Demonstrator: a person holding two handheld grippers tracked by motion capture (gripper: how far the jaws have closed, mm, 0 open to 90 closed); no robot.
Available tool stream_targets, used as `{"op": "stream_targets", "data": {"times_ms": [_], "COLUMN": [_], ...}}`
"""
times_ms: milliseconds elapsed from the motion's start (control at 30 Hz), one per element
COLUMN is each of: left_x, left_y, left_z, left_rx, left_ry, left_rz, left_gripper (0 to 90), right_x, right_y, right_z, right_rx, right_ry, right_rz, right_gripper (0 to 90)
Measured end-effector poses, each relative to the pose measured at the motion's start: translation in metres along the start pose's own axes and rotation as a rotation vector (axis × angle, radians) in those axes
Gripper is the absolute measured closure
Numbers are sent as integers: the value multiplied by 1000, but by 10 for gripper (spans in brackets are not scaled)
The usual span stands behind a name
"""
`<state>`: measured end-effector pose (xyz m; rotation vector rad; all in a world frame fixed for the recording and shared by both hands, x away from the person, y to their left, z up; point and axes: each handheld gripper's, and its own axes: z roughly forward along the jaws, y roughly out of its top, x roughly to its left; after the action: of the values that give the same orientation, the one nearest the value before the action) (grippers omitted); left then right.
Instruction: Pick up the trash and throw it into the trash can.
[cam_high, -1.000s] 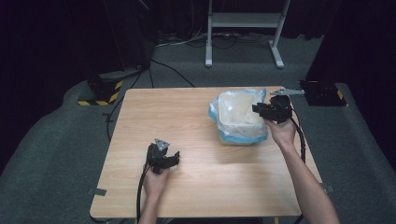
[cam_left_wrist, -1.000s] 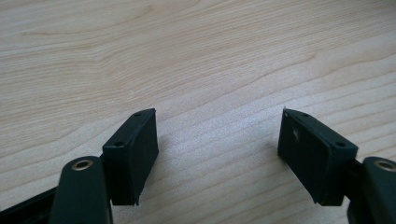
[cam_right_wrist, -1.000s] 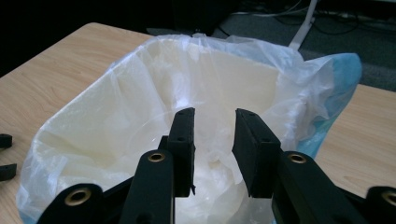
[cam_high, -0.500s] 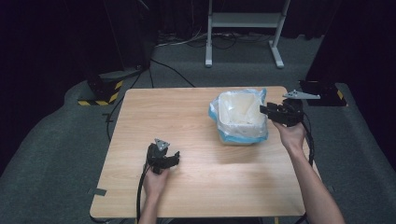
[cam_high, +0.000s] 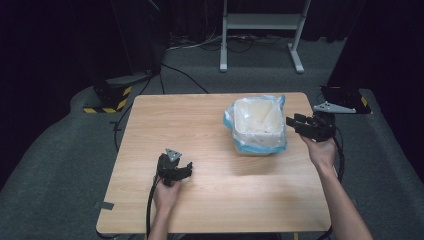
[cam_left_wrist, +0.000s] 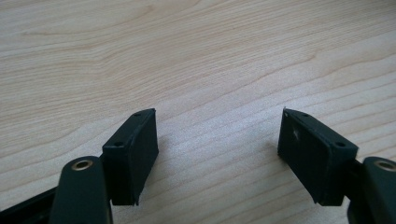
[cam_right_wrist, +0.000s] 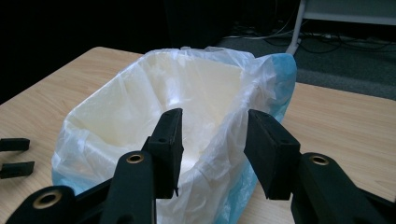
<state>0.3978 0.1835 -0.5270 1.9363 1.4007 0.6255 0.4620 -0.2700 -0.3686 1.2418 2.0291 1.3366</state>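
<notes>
right gripper view, fingers (cam_right_wrist: 266, 154) straddling bag rim (cam_right_wrist: 233, 126)

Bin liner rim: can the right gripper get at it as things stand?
Probably yes. The right gripper is open, with the bin liner rim between its jaws at the near edge; nothing sits in the way.

Your left gripper (cam_high: 186, 170) and right gripper (cam_high: 291, 121) are black, brass-riveted, each topped by a grey triangular plate and trailing a black cable.
</notes>
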Motion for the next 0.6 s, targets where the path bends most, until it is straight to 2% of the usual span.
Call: {"op": "stream_targets", "data": {"times_ms": [600], "left_x": [0], "left_y": [0], "left_z": [0], "left_rx": [-2], "left_ry": [0], "left_rz": [-2], "left_gripper": [284], "right_x": [0], "right_y": [-19], "right_z": [-21], "right_rx": [-2], "right_ry": [4], "right_rz": [5], "right_gripper": [551]}}
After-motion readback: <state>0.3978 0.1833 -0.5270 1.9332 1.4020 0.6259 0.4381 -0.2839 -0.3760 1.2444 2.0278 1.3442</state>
